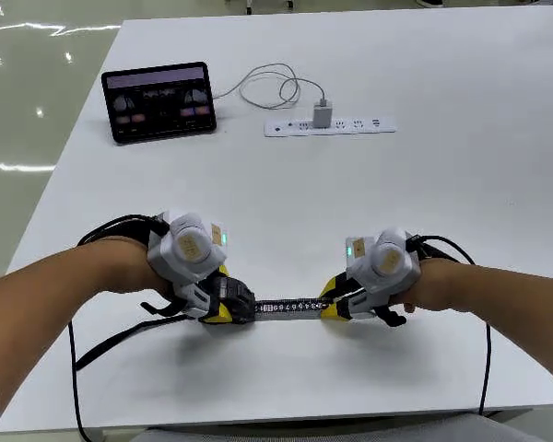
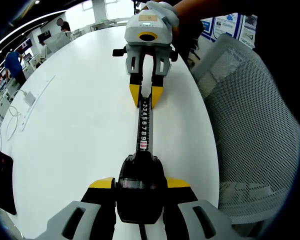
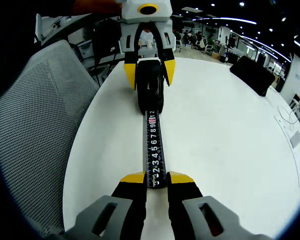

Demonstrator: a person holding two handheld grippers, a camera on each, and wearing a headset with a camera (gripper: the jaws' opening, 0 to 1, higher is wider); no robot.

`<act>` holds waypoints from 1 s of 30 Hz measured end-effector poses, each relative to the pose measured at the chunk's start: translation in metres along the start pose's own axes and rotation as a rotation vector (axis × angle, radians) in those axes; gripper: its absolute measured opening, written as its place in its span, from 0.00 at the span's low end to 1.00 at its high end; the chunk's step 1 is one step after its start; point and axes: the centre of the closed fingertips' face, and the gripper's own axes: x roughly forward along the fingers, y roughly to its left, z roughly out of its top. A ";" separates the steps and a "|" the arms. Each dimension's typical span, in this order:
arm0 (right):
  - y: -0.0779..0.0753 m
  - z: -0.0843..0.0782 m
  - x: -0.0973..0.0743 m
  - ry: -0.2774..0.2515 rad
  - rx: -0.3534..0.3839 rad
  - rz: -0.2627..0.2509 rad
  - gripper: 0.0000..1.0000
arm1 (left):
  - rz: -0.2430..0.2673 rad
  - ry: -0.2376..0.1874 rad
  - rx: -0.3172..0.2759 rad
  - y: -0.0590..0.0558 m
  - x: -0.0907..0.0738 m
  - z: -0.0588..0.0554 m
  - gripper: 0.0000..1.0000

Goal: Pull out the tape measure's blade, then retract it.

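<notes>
1. The tape measure's black case [image 1: 232,301] is seen low in the head view, left of centre, lying on the white worktop [image 1: 424,184]
2. The case is clamped between the yellow-tipped fingers [image 2: 102,183] of the left gripper [image 2: 140,184], at the bottom of the left gripper view
3. The blade [image 3: 154,145] is drawn out a short way, its numerals running up the middle of the right gripper view
4. The blade's end is held by the right gripper [image 3: 156,178], whose fingers [image 3: 133,178] are closed on it
5. A tablet [image 1: 158,99] is propped in the upper left of the head view; a power strip [image 1: 330,125] with a white charger [image 1: 322,114] and looped cable [image 1: 267,87] lies at upper centre
6. A grey mesh chair [image 3: 35,130] is shown at the left of the right gripper view
</notes>
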 end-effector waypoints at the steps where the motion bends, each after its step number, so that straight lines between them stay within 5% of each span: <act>1: 0.000 0.000 0.000 0.000 0.000 -0.001 0.11 | 0.001 0.000 0.000 0.000 0.000 0.000 0.32; 30: -0.006 -0.020 -0.017 0.015 0.024 -0.014 0.11 | 0.007 -0.007 -0.006 0.000 -0.001 0.001 0.32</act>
